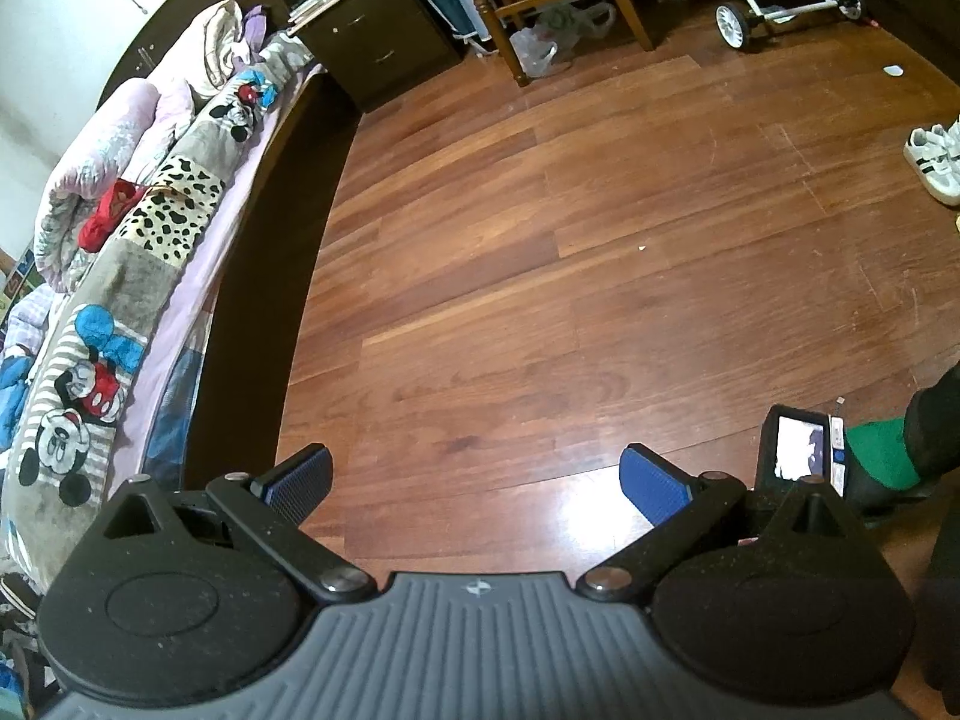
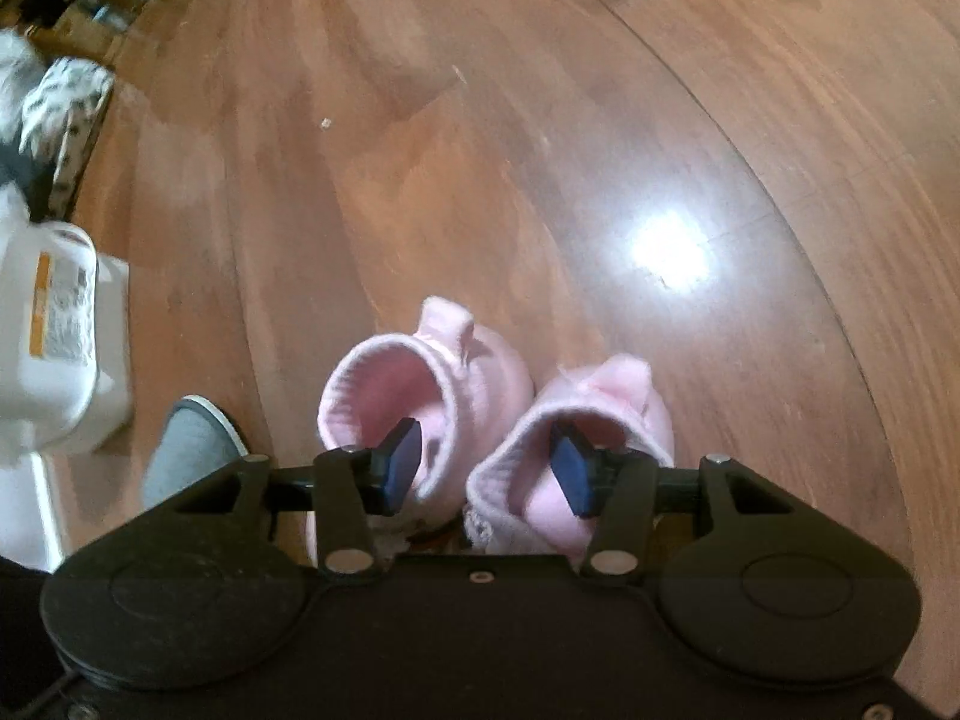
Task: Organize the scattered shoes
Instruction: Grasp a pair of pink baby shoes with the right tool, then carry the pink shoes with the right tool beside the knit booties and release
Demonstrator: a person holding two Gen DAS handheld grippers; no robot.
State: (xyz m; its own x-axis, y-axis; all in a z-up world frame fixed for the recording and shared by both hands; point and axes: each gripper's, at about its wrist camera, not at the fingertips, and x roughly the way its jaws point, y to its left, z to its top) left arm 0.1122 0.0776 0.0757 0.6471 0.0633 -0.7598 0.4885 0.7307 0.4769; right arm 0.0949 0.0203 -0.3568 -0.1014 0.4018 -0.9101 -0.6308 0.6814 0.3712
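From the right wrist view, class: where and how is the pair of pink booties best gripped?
Take the pink booties by their two touching inner collar walls, coming from above. Both openings face up, and the right gripper already has one finger inside each, ready to pinch.

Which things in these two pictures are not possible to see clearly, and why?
- Right wrist view: heels and soles of the two pink slippers are hidden behind the right hand-held gripper; whether its pads press the cuffs is unclear.
- Right wrist view: the label on the white container is blurred.
- Left wrist view: the white sneakers are cut off by the right edge.
- Left wrist view: the small screen is too small to read.
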